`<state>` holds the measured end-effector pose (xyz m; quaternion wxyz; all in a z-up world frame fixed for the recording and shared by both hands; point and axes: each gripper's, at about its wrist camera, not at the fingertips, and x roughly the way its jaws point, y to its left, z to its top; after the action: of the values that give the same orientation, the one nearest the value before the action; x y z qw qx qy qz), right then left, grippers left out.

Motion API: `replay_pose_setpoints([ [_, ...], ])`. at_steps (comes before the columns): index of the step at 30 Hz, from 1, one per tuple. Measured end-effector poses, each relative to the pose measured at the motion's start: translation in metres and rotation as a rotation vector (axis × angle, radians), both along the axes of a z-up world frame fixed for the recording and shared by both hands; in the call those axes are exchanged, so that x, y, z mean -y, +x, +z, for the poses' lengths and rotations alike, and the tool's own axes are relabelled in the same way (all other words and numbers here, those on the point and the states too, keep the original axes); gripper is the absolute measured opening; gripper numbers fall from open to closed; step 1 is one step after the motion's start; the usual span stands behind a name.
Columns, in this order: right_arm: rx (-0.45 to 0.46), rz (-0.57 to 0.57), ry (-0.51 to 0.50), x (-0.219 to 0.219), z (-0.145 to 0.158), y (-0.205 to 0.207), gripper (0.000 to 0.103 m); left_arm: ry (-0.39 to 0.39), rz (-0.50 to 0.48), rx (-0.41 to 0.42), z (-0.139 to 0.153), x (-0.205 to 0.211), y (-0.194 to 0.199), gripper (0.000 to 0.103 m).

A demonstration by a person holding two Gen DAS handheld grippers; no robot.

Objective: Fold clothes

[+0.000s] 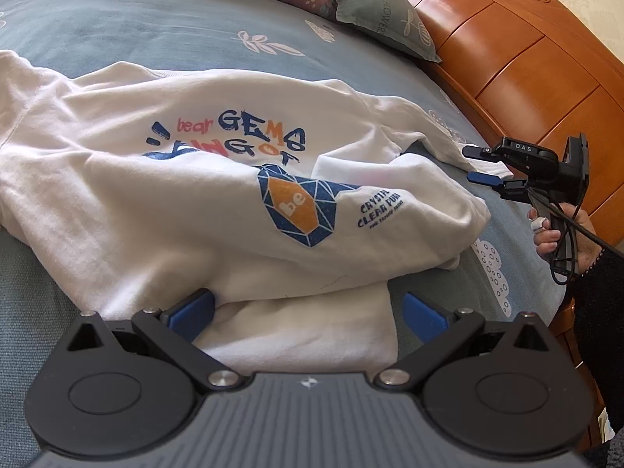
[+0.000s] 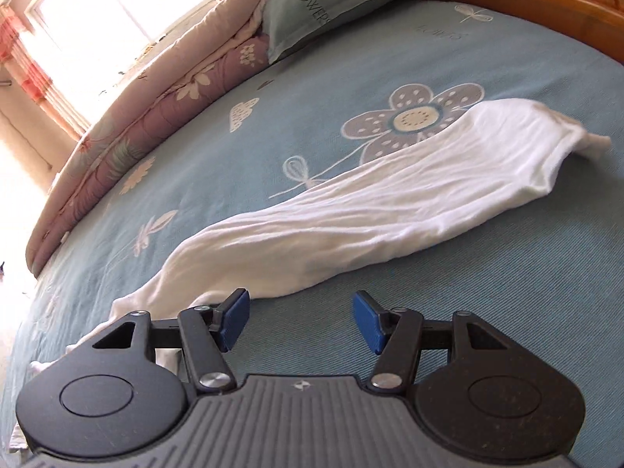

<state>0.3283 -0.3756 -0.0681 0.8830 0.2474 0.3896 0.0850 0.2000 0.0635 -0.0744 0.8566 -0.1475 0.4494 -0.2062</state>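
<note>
Where sleeve [image 2: 351,218] sprawls — just beyond open right claw [image 2: 300,321].

There is one white shirt [image 1: 195,179] on one bed [image 1: 117,23]. There are two claws: the left claw [image 1: 308,312] at 6 o'clock and the right claw [image 1: 481,163] at 3 o'clock. One pillow [image 1: 382,15] and one folded quilt [image 2: 156,109] lie at 12 o'clock.

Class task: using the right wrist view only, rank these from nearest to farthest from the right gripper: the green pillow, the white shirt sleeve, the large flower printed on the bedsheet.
From the right gripper:
1. White shirt sleeve, running from beside the left finger up to the right.
2. Large printed flower, mid-bed, just beyond the sleeve.
3. Green pillow, at the top by the headboard.
</note>
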Motion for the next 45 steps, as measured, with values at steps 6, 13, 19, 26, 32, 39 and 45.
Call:
replay_pose_setpoints([
  [6, 0.068, 0.226, -0.111, -0.068, 0.016, -0.037, 0.07, 0.07, -0.025, 0.011, 0.006, 0.008, -0.006, 0.102],
  [13, 0.194, 0.441, -0.367, -0.118, 0.042, -0.099, 0.078, 0.148, -0.072, 0.055, 0.024, 0.015, -0.038, 0.102],
  [19, 0.188, 0.477, -0.394, -0.123, 0.037, -0.132, 0.082, -0.024, -0.033, -0.019, 0.022, -0.005, -0.058, 0.102],
  [26, 0.204, 0.601, -0.328, -0.146, 0.03, -0.162, 0.082, 0.022, -0.014, -0.064, 0.005, -0.005, -0.055, 0.102],
  [32, 0.333, 0.872, -0.476, -0.206, 0.029, -0.188, 0.075, 0.137, -0.009, 0.004, 0.033, -0.019, -0.048, 0.102],
  [39, 0.577, 1.187, -0.949, -0.283, -0.005, -0.208, 0.071, 0.319, -0.056, 0.071, 0.064, -0.035, -0.042, 0.102],
  [45, 0.609, 1.247, -1.052, -0.307, -0.008, -0.205, 0.024, 0.389, -0.088, 0.084, 0.066, -0.046, -0.057, 0.102],
])
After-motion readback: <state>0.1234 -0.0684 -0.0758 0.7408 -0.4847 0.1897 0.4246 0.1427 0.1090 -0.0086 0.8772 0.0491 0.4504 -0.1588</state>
